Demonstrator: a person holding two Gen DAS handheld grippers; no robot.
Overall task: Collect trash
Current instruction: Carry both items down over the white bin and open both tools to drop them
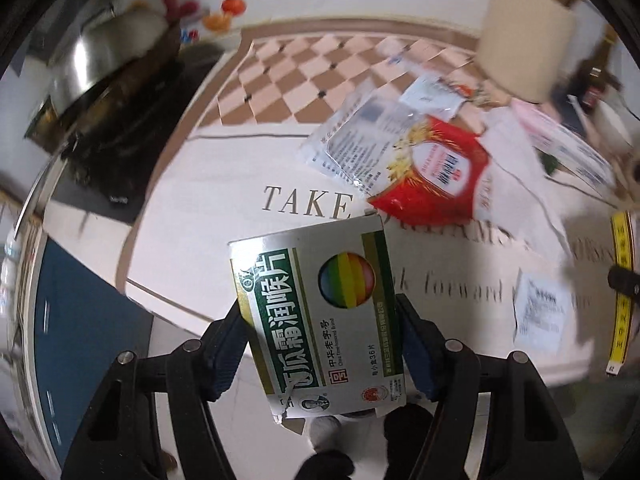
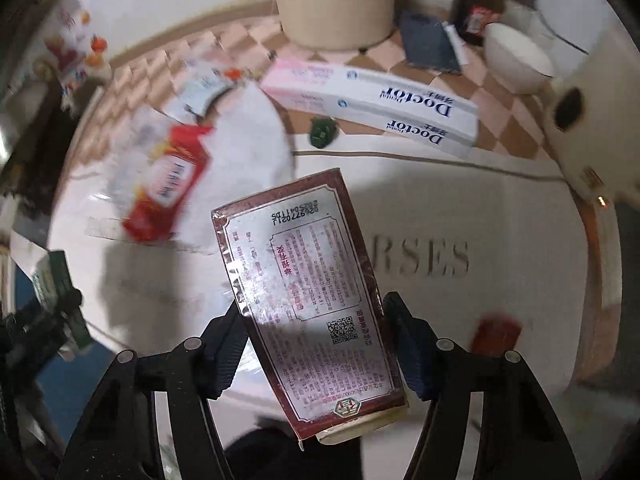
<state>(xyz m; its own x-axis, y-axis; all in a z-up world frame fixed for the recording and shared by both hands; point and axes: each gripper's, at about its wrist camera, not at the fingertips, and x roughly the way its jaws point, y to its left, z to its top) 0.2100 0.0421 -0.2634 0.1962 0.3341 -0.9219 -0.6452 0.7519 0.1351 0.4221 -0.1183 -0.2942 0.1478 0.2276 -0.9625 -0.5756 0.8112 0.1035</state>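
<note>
Already the left gripper (image 1: 320,340) clamps a green lozenge box (image 1: 316,316); the right gripper (image 2: 316,336) clamps a maroon carton (image 2: 308,300). Uncollected: red packet (image 1: 436,172) at one o'clock, toothpaste box (image 2: 372,104) at twelve.

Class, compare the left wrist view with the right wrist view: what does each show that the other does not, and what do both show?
Only the left wrist view shows the left claw shut on the green lozenge box, plus a steel pot and a yellow tape measure.

Only the right wrist view shows the right claw shut on the dark red box, plus the Doctor toothpaste box and a white bowl.

Both show the red packet on the lettered white mat.
</note>
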